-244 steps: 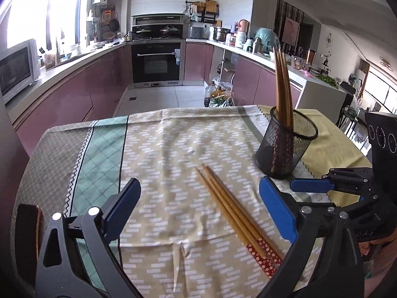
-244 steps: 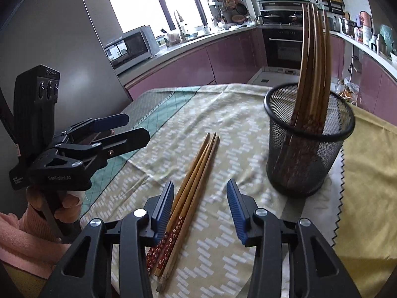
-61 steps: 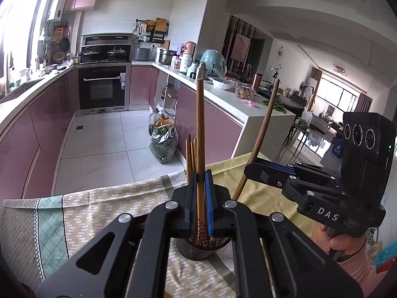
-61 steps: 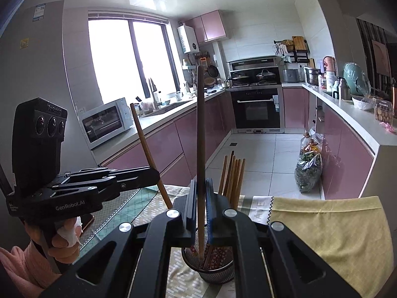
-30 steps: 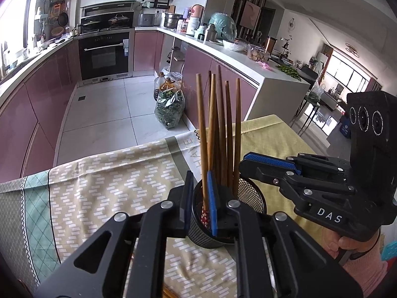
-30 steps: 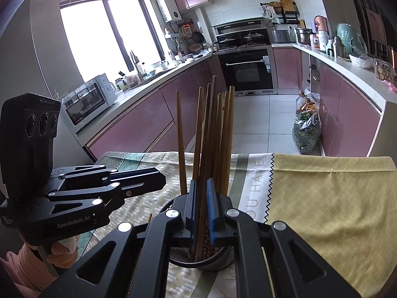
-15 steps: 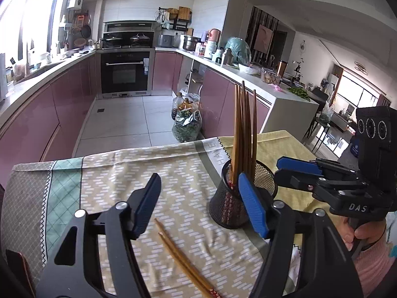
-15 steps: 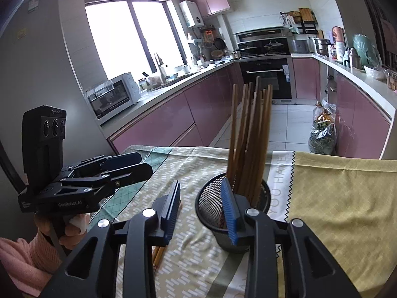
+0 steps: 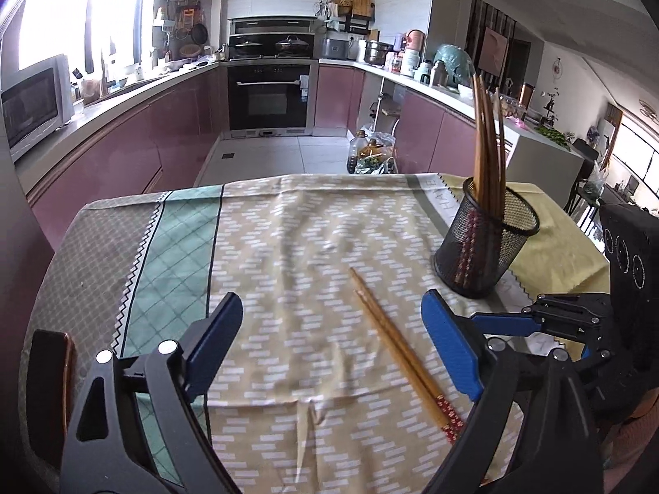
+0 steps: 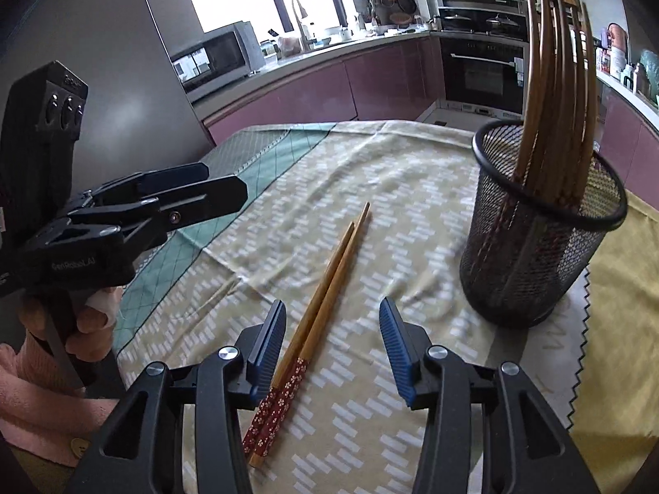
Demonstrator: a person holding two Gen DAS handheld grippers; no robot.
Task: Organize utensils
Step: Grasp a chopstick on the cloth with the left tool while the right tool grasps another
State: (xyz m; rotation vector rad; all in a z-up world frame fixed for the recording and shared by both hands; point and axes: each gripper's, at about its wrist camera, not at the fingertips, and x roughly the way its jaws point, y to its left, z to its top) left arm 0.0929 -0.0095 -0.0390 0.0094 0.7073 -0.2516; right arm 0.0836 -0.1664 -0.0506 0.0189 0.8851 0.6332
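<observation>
Two wooden chopsticks (image 9: 391, 333) with red flowered ends lie side by side on the patterned tablecloth (image 9: 288, 247). A black mesh holder (image 9: 486, 243) at the right holds several upright chopsticks (image 9: 486, 152). My left gripper (image 9: 333, 346) hovers over the cloth, its jaws opening wide, nothing between the pads. My right gripper (image 10: 333, 350) is low over the red ends of the lying chopsticks (image 10: 325, 296); its jaws are opening and straddle them without touching. The holder (image 10: 535, 247) stands just right of it. Each gripper shows in the other's view, left gripper (image 10: 173, 201), right gripper (image 9: 515, 321).
A dark phone-like object (image 9: 49, 391) lies at the table's near left corner. Yellow cloth (image 10: 618, 329) covers the table right of the holder. Behind the table are pink kitchen cabinets (image 9: 123, 152), an oven (image 9: 267, 99) and a microwave (image 9: 29, 103).
Both grippers let go of chopsticks into the holder, opened, and drew back and down toward the table. The two lying chopsticks have come into view under them.
</observation>
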